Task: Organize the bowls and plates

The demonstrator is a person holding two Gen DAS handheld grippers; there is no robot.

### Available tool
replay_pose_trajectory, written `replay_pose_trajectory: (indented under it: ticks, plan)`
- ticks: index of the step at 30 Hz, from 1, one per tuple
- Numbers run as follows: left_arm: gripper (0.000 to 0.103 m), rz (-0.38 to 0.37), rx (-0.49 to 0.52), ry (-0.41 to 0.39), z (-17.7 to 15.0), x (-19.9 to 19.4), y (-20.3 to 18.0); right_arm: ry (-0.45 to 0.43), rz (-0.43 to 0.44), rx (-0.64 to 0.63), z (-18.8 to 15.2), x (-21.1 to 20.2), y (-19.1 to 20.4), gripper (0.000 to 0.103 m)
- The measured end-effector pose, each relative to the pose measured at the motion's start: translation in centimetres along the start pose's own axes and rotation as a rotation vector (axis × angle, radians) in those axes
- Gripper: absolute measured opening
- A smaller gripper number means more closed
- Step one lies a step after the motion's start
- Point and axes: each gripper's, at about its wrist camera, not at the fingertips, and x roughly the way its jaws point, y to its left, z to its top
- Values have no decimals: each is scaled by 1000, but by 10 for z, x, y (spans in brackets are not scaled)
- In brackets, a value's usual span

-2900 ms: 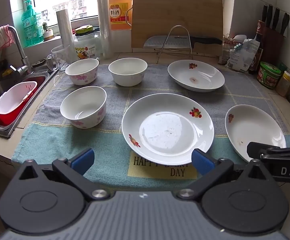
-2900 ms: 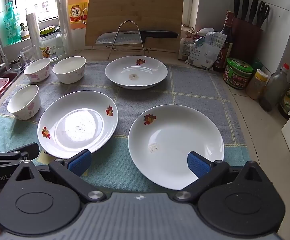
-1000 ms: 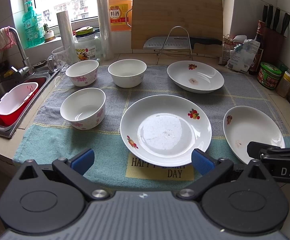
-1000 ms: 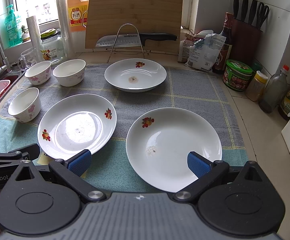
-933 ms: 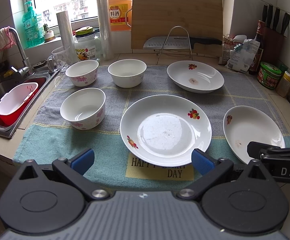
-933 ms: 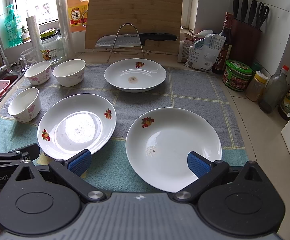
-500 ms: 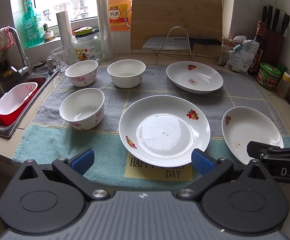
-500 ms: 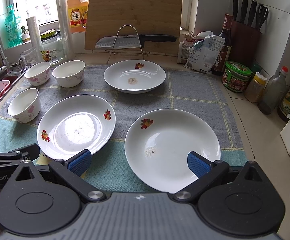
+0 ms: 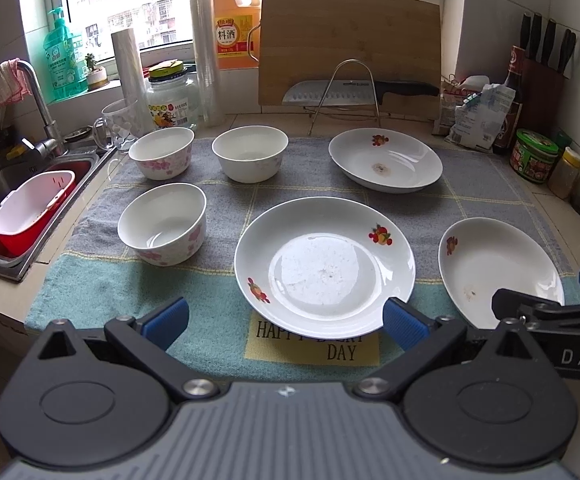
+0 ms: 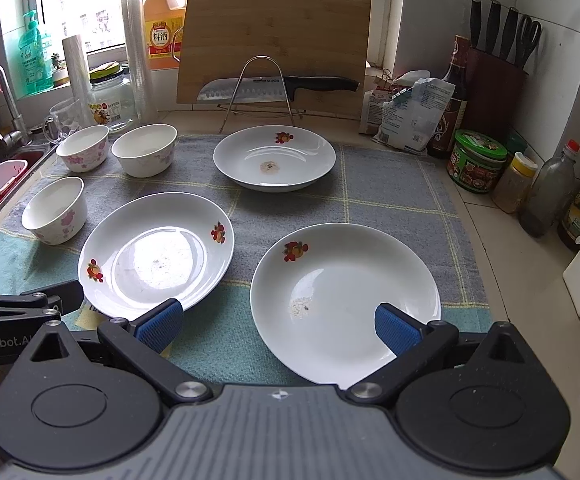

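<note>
Nothing stacked yet: plates (image 9: 324, 268) and bowls (image 9: 162, 229) spread apart on towel (image 10: 386, 188); left gripper (image 9: 285, 320) and right gripper (image 10: 277, 324) fingers open, empty, poised near.

Spread right tongs (image 10: 277, 326) hover, seemingly untouching, over the near plate (image 10: 346, 300).

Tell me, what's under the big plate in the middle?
The middle plate sits on a towel. A yellow patch with letters pokes out below the rim, reading "HAPPY ... DAY". The plate covers the patch's top and part of the lettering, so the middle word cannot be read.
</note>
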Motion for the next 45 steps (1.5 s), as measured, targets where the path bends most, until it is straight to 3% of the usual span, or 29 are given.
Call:
replay_pose_trajectory:
  ticks: [17, 28, 36, 45]
  plan:
    - [102, -76, 13, -37, 6, -5, -7, -100, 60, -25, -4, -14, -12, 103]
    - [102, -112, 10, -71, 3, 2, -9, -158, 92, -24, -23, -13, -40, 103]
    - [102, -107, 14, -43, -2, 16, -9, -116, 92, -39, -54, 8, -60, 103]
    - [102, -205, 59, 9, -2, 27, -22, -59, 69, -35, -78, 38, -75, 103]
